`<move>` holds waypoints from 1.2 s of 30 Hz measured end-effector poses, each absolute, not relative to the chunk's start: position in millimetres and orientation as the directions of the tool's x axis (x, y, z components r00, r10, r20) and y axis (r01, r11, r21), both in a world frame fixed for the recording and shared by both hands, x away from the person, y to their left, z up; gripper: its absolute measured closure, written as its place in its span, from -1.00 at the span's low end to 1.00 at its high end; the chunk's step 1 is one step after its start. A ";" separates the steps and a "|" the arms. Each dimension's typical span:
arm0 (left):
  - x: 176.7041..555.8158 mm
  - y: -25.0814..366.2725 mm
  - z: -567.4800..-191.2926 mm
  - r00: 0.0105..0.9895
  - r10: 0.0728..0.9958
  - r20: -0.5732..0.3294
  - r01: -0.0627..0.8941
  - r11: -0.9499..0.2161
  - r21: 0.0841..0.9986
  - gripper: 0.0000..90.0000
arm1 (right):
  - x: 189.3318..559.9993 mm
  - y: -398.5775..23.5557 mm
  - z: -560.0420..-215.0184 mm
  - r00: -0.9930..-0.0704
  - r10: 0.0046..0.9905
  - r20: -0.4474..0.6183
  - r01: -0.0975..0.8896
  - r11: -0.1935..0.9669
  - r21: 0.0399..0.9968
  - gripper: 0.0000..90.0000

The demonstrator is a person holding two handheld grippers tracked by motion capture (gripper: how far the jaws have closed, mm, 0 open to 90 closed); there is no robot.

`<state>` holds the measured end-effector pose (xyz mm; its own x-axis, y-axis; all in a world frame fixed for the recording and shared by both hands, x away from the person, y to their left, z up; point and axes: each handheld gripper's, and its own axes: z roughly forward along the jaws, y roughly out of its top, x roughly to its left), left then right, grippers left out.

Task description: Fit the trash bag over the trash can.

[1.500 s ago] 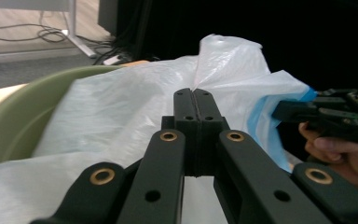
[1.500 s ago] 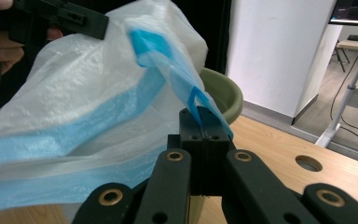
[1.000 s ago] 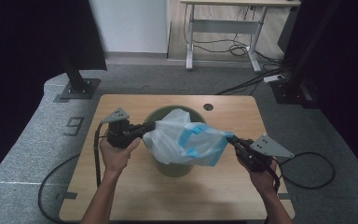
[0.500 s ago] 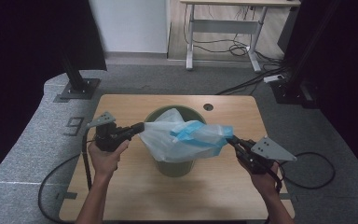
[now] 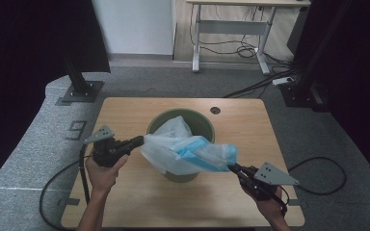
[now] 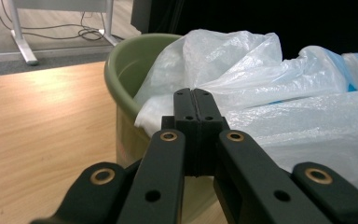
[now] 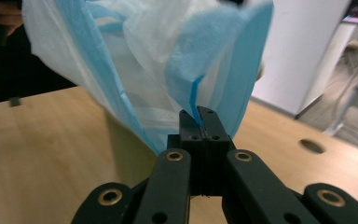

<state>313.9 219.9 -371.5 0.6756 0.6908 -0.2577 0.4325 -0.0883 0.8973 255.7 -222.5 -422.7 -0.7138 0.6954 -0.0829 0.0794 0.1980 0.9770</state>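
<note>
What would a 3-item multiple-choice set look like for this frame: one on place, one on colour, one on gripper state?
1. Where does the green bin stand?
A. On the wooden table
B. On the grey floor
C. On the far desk

2. What colour trims the white plastic bag?
A. Red
B. Blue
C. Yellow

3. How are the left gripper and the right gripper?
A. Both open, clear of the bag
B. One open, one shut
C. Both shut on the bag's edges

Key: 1 A, the bin sits mid-table in the high view. 2 B, blue bands run along the bag. 3 C, each gripper view shows jaws pressed together on film.
</note>
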 end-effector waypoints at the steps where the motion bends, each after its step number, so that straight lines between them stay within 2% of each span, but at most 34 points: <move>1: 312.5 221.7 -373.3 0.674 0.692 -0.260 0.434 -0.086 0.897 1.00 | 255.2 -221.1 -431.2 -0.725 0.685 -0.067 0.096 0.197 0.976 0.97; 18: 312.9 243.2 -409.8 0.624 0.713 -0.320 0.499 -0.048 0.865 1.00 | 264.1 -210.5 -479.7 -0.762 0.646 0.051 0.229 0.195 0.954 0.97; 34: 311.9 244.1 -413.8 0.619 0.713 -0.330 0.508 -0.043 0.860 1.00 | 270.8 -209.8 -490.2 -0.770 0.634 0.073 0.272 0.223 0.936 0.96; 35: 311.4 244.0 -413.6 0.620 0.713 -0.328 0.507 -0.044 0.861 1.00 | 269.8 -212.2 -488.9 -0.769 0.636 0.070 0.271 0.225 0.936 0.92; 36: 310.6 244.1 -413.4 0.620 0.713 -0.327 0.504 -0.044 0.862 1.00 | 266.7 -217.4 -485.7 -0.762 0.645 0.062 0.264 0.222 0.939 0.77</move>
